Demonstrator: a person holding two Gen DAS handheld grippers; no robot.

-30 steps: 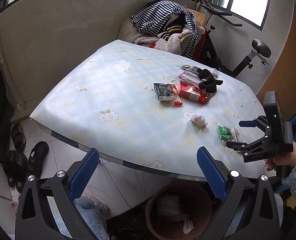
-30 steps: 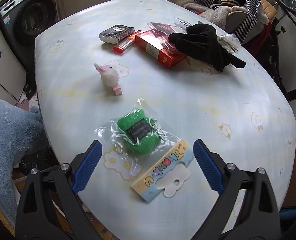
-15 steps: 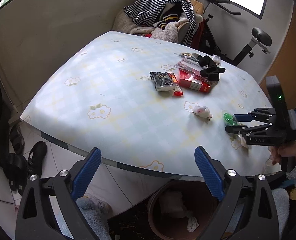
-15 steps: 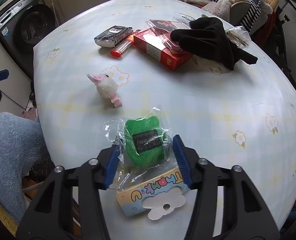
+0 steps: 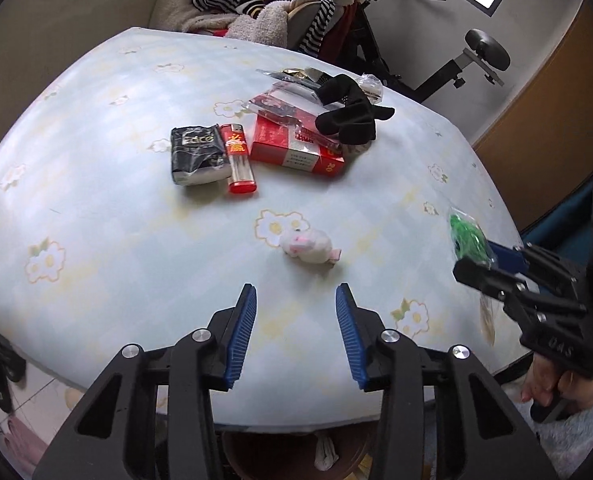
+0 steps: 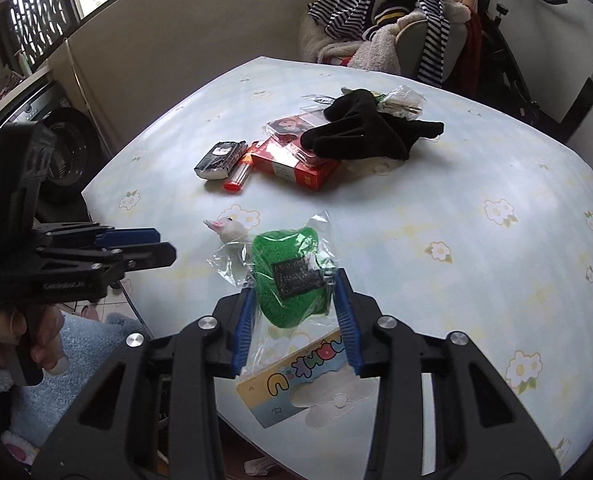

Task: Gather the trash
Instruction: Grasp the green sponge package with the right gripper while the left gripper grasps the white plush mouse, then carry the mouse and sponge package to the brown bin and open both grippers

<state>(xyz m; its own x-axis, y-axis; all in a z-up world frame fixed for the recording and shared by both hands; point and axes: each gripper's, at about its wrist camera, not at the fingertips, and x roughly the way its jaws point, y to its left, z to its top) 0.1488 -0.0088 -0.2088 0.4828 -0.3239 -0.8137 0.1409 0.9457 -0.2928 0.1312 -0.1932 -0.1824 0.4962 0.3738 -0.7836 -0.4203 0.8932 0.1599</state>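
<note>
Above the bench's (image 6: 496, 168) near edge, my right gripper (image 6: 296, 312) has its jaws closed on the green packet (image 6: 292, 276), lifted clear. My left gripper (image 5: 294, 332) hovers empty, jaws part open, just short of the white fluffy toy (image 5: 308, 245).
</note>
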